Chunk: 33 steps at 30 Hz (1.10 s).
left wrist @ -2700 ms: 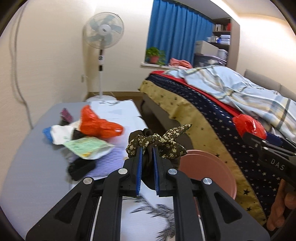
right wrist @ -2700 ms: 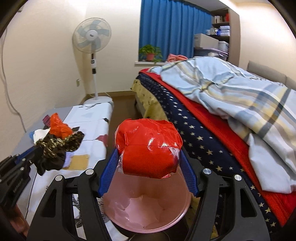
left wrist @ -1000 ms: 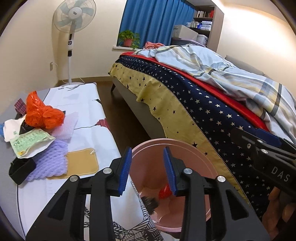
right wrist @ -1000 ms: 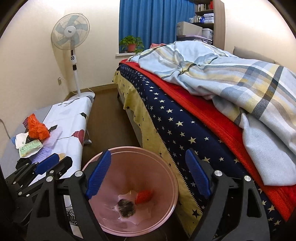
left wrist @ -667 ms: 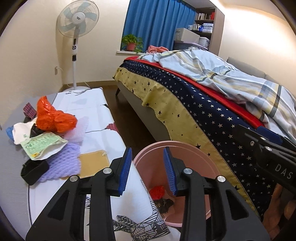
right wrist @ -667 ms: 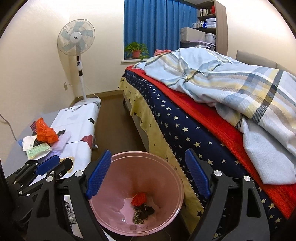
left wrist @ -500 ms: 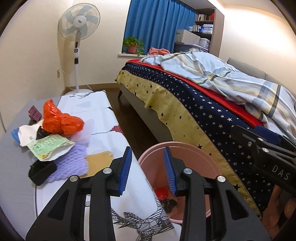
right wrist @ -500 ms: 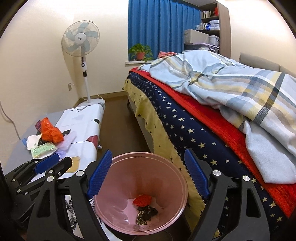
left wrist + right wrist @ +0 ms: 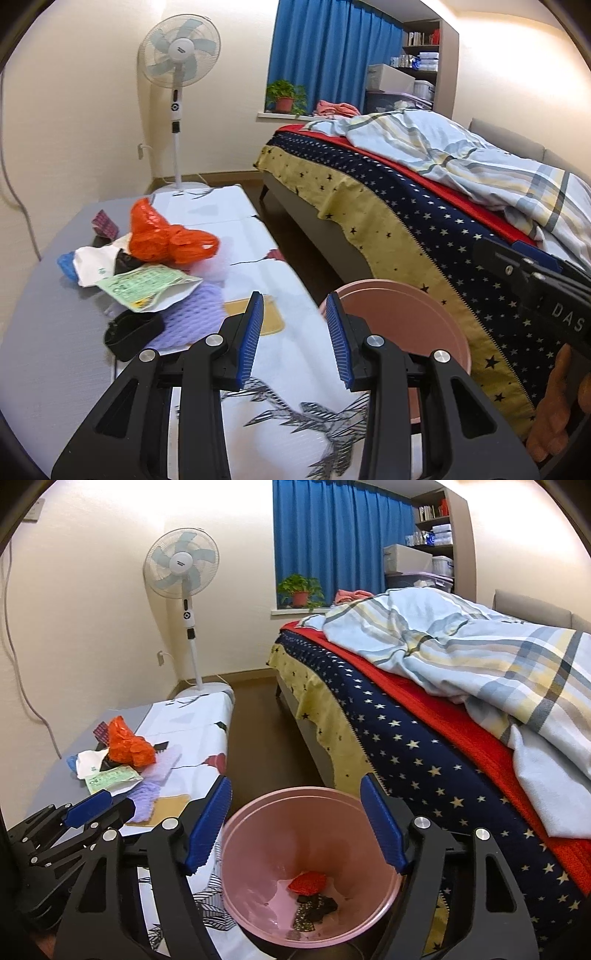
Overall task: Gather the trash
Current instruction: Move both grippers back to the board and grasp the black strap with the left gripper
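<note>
I am in a bedroom at home: a bed [image 9: 424, 738] with a star-print cover and a rumpled plaid quilt [image 9: 480, 657] fills one side, blue curtains [image 9: 332, 542] hang over a sill with a potted plant [image 9: 300, 590], and a standing fan [image 9: 183, 572] stands by the wall.

Bare floor [image 9: 266, 746] separates bed [image 9: 424, 746] from table [image 9: 192, 723].

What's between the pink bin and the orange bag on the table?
In the right wrist view, between the pink bin and the orange bag lie a purple foam net, a green-printed packet and a tan patch on the table cover.
</note>
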Available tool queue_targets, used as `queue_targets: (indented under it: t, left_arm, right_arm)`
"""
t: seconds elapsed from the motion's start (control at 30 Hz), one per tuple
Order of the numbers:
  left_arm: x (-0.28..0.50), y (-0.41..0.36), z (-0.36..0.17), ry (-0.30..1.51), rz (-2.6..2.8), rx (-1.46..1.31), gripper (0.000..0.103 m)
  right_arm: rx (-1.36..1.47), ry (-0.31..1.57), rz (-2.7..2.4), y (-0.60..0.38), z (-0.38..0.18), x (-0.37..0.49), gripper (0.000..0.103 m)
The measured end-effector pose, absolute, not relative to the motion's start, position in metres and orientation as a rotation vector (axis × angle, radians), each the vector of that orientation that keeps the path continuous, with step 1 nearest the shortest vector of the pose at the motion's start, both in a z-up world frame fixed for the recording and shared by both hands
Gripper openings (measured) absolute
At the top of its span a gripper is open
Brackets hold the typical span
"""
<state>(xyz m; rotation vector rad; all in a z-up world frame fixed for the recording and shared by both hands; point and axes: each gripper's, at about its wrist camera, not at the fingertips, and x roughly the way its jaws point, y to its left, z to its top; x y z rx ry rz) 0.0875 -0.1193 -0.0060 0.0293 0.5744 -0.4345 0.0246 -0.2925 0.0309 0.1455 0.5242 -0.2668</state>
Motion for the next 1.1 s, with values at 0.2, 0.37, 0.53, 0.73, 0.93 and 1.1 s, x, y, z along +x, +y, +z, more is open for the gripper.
queue_targets:
  t: [0.2,0.37,0.53,0.73,0.93,1.1]
  left_arm:
    - [0.090,-0.092,-0.011,0.571,-0.368,-0.003,0.035]
    - [0.095,-0.063,-0.015,0.571,-0.283,-0.046,0.035]
    - [0.104,-0.034,-0.025,0.585,-0.178,-0.080,0.035]
    - [0.115,-0.005,-0.037,0.608,-0.088,-0.121,0.035]
    - [0.125,0.004,-0.045,0.627,-0.071,-0.134,0.035]
    - [0.131,0.004,-0.049,0.633,-0.074,-0.126,0.035]
  right_arm:
    - [0.158,0.524,-0.207,-0.279,0.028,0.033,0.059]
    - [0.173,0.524,-0.156,-0.266,0.025,0.042,0.051]
    - [0.184,0.529,-0.110,-0.253,0.019,0.051,0.050]
    - [0.205,0.544,-0.057,-0.238,0.009,0.067,0.046]
    - [0.237,0.561,-0.009,-0.224,-0.001,0.083,0.043]
    - [0.284,0.572,0.060,-0.212,-0.006,0.097,0.043]
